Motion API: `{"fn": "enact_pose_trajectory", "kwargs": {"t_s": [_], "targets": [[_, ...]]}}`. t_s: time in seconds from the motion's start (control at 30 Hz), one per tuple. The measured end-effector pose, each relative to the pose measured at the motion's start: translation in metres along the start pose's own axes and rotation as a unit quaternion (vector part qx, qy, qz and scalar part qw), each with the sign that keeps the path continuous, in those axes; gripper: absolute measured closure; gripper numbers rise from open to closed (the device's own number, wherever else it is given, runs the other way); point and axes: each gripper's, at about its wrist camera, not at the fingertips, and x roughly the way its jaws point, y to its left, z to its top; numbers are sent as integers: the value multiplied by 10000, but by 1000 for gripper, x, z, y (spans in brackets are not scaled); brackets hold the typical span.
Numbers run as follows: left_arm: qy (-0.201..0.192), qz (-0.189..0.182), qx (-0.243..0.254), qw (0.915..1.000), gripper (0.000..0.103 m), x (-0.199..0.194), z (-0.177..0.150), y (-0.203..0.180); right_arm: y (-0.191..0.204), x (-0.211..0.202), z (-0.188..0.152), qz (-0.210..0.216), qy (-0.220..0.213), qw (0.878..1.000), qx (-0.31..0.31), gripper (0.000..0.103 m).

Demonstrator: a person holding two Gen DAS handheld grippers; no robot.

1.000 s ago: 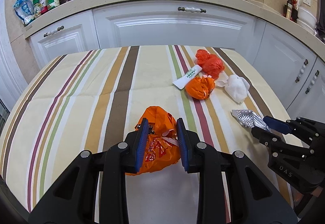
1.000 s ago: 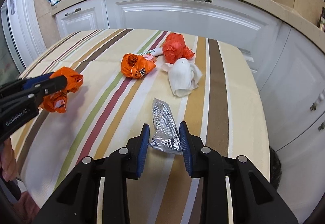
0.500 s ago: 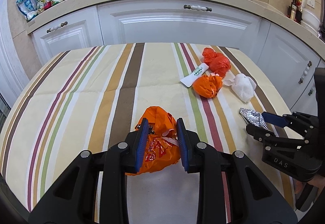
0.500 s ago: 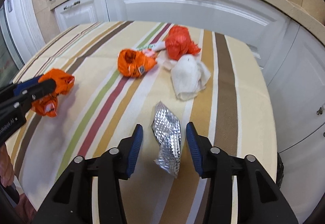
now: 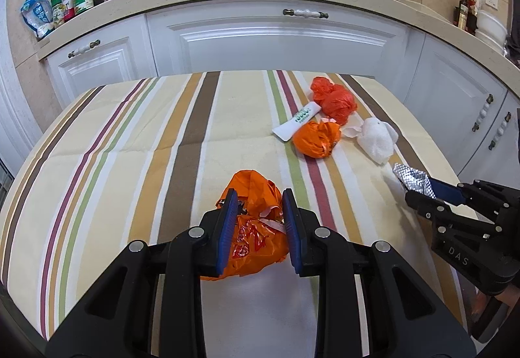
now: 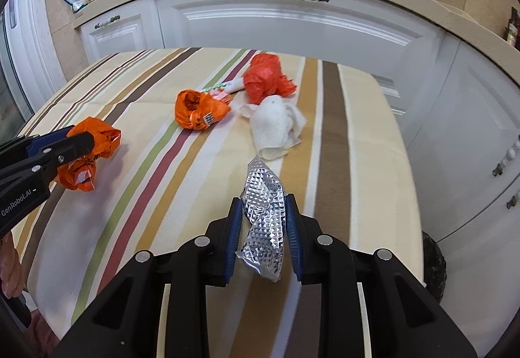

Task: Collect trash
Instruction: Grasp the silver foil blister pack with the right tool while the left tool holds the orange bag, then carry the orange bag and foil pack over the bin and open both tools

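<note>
The left gripper (image 5: 259, 221) has its blue pads pressed into the sides of a crumpled orange bag (image 5: 256, 224), which bulges out ahead of and below the fingertips; the bag sits squeezed in that narrow gap, over the striped tablecloth (image 5: 146, 137). The right gripper (image 6: 264, 224) is closed to a slim gap on a piece of silver foil wrapper (image 6: 265, 211). The foil stands between the pads, its upper end reaching forward past the tips and its lower end hanging back toward the gripper body.

Ahead of the right gripper, just beyond the foil's tip, lies a wad of white tissue (image 6: 276, 127). Forward and left of that is a second orange bag (image 6: 198, 109), and farther on a red bag (image 6: 265, 78) touching the tissue's far edge. A white tube (image 5: 297, 121) lies between the two bags, its end tucked by the red one. All four cluster together, well apart from the left gripper's load.
</note>
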Motion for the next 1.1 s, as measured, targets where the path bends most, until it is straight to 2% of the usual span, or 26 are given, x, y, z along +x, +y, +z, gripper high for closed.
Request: {"fn": "enact_pose_trajectory", "kwargs": {"t_s": [0.37,0.63,0.87,1.1], "targets": [[-121,-366,358,9986,76,-13,5,-49,-42,-35,-10,-413,-459,9969,496,75],[-256,-793,732,9938,76,-24,10,-104,-84,-65,-28,-764,-683,9903,939,75],[-471,-1196,1157,9849,76,-34,16,-165,-127,-90,-49,-1161,-807,9808,1341,75],[-523,-1590,1501,9744,76,-31,19,-222,-169,-108,-70,-1575,-854,9687,1717,75]]}}
